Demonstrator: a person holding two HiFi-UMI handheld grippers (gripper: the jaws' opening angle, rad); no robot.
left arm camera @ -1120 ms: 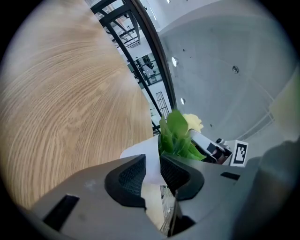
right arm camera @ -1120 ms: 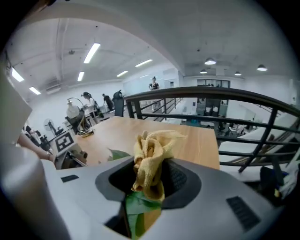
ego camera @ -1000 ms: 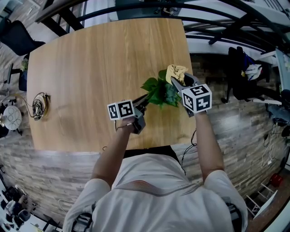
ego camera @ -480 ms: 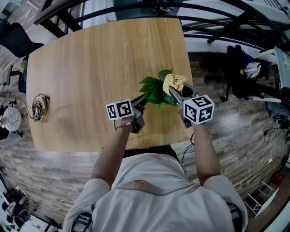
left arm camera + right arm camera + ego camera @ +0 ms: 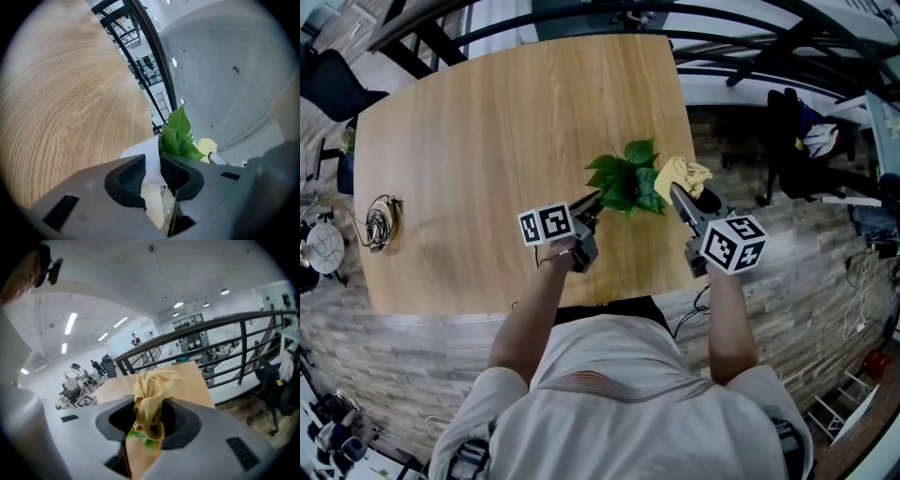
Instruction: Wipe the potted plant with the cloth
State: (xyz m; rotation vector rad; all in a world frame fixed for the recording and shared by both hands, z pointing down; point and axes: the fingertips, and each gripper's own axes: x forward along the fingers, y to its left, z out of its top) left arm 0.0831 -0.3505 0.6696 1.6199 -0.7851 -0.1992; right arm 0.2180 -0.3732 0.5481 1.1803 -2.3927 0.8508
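A small green plant (image 5: 626, 178) in a white pot stands near the right edge of the wooden table (image 5: 487, 122). My left gripper (image 5: 592, 204) reaches it from the near side. In the left gripper view this gripper (image 5: 152, 171) is shut on the rim of the white pot (image 5: 140, 157), with the leaves (image 5: 178, 133) just past the pads. My right gripper (image 5: 679, 194) hangs right of the plant, clear of the leaves. It is shut on a bunched yellow cloth (image 5: 682, 173). In the right gripper view the cloth (image 5: 150, 392) sticks up between the jaws of that gripper (image 5: 149, 423).
A coil of cable (image 5: 382, 217) lies at the table's left edge. The table's right edge runs just beside my right gripper, with a dark chair (image 5: 797, 141) on the floor beyond. A black railing (image 5: 225, 324) stands past the table's far end.
My right gripper with the cloth has moved right and slightly up, off the leaves toward the table's right edge, and has rolled. The left gripper and the pot have stayed still.
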